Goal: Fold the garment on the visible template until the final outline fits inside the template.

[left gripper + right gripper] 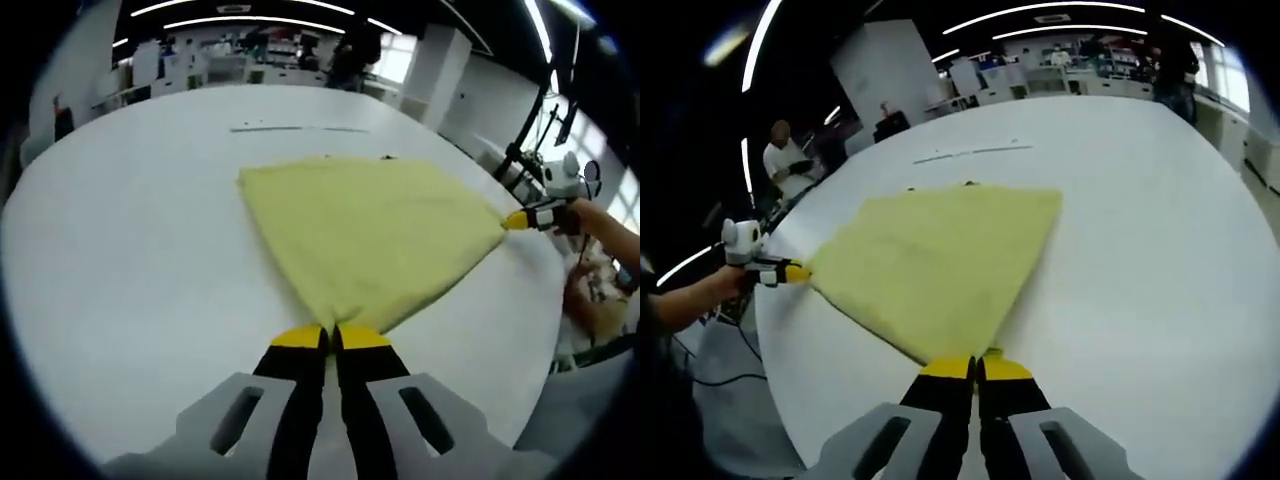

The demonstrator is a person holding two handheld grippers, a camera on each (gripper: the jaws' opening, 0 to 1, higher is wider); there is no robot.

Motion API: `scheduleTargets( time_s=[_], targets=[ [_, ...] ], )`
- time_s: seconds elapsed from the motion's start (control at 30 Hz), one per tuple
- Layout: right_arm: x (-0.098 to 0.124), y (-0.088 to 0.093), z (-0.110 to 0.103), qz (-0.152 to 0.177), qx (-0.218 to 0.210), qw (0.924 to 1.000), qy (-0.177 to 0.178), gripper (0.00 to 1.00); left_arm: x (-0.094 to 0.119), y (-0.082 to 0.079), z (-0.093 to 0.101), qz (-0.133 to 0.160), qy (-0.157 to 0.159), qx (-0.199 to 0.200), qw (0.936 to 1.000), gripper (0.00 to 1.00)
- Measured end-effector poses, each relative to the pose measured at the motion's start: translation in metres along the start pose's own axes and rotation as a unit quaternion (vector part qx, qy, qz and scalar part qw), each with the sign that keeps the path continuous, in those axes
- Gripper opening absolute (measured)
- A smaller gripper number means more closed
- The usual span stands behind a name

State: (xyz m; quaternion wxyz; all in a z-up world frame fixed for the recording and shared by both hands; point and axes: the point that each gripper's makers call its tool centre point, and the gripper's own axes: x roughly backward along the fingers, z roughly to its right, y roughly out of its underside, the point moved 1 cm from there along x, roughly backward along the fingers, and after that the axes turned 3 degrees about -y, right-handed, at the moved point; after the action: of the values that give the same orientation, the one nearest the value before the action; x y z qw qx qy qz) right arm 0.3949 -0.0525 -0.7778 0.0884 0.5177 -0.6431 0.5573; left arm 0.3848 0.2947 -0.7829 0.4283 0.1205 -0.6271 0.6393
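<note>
The pale yellow cloth garment [370, 235] lies flat on the round white table [130, 250], already doubled into a rough four-sided shape, and each of its two near corners is held in a gripper. In the left gripper view the left gripper [331, 337] has its yellow-tipped black jaws closed together on the corner nearest the camera, the cloth fanning away from the jaws toward the table's middle; the right gripper [522, 220] shows at the right end of the same near edge, pinching that corner, with the person's hand [590, 215] behind it. The right gripper view gives the mirror case: the jaws are shut on the near corner [976, 365] and the other gripper [790, 271] holds the far left corner. So the held edge runs gripper to gripper, and the garment's body lies forward of both, its free far edge toward the thin dark template line [970, 152] marked on the table beyond. That line sits past the cloth, apart from it; I cannot tell the template's full outline from here. Judgement: the next fold turns on carrying the held edge forward over the free edge, both hands equally placed. Nothing lies on the table in the path. Background: shelving and seated and standing people, well apart from the work.
</note>
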Motion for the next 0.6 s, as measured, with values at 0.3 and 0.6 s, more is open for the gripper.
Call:
scheduleTargets(
  time_s=[0.3, 0.6],
  targets=[
    [0.011, 0.014, -0.002, 0.001, -0.006, 1.0, 0.001, 0.0, 0.006, 0.011, 0.011, -0.001, 0.006, -0.001, 1.0, 0.01],
    [0.022, 0.026, -0.004, 0.0, -0.004, 1.0, 0.006, 0.0, 0.013, 0.018, 0.022, 0.001, 0.008, -0.01, 0.9999, 0.01]
  ],
)
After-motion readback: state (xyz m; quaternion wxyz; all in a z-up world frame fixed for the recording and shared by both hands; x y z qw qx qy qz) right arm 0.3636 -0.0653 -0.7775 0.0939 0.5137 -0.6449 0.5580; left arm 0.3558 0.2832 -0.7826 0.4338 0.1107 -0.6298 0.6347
